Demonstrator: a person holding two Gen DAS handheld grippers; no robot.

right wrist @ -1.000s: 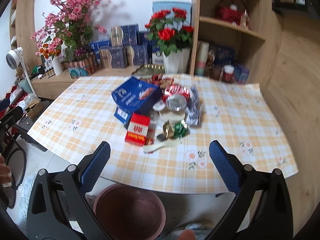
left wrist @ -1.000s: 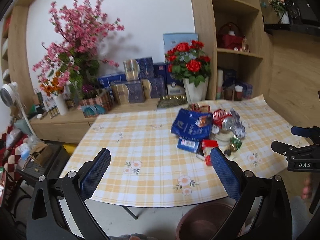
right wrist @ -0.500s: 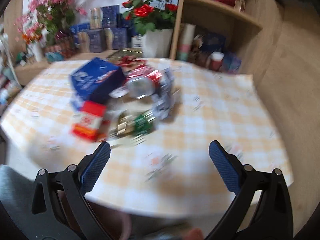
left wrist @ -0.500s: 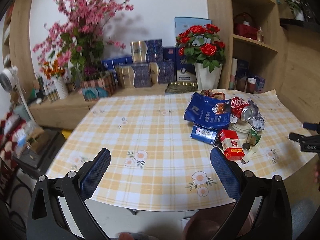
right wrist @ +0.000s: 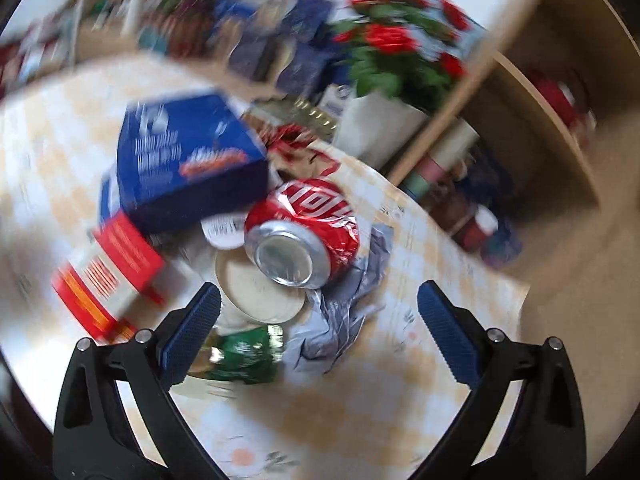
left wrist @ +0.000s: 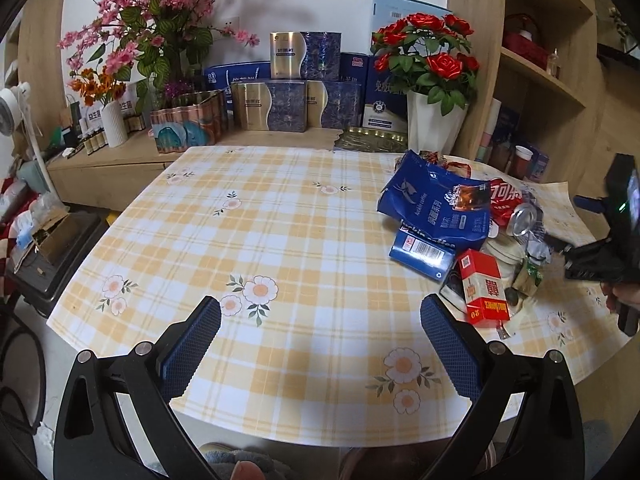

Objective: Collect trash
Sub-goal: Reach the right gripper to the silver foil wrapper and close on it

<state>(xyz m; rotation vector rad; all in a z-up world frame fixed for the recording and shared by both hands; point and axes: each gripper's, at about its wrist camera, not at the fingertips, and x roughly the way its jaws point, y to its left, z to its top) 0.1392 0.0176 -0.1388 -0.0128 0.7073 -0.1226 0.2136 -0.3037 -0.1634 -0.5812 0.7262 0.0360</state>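
trash pile: crushed red can (right wrist: 304, 220) lying on its side, touching blue box (right wrist: 188, 160), red carton (right wrist: 108, 276), crumpled silver wrapper (right wrist: 348, 304) and green wrapper (right wrist: 244, 354), on right part of checked table (left wrist: 260, 240) | right gripper (right wrist: 318, 328): fingers wide, empty, just over pile | left gripper (left wrist: 320, 344): fingers wide, empty, above bare cloth | right view blurred

The left wrist view looks from the near edge across the yellow-checked flowered counter (left wrist: 280, 216), the litter pile off to its right. The right wrist view, blurred, sits close above that pile. Both share the crushed red drink can (left wrist: 514, 210) (right wrist: 308, 228) and red-and-white carton (left wrist: 482, 286) (right wrist: 108, 276).
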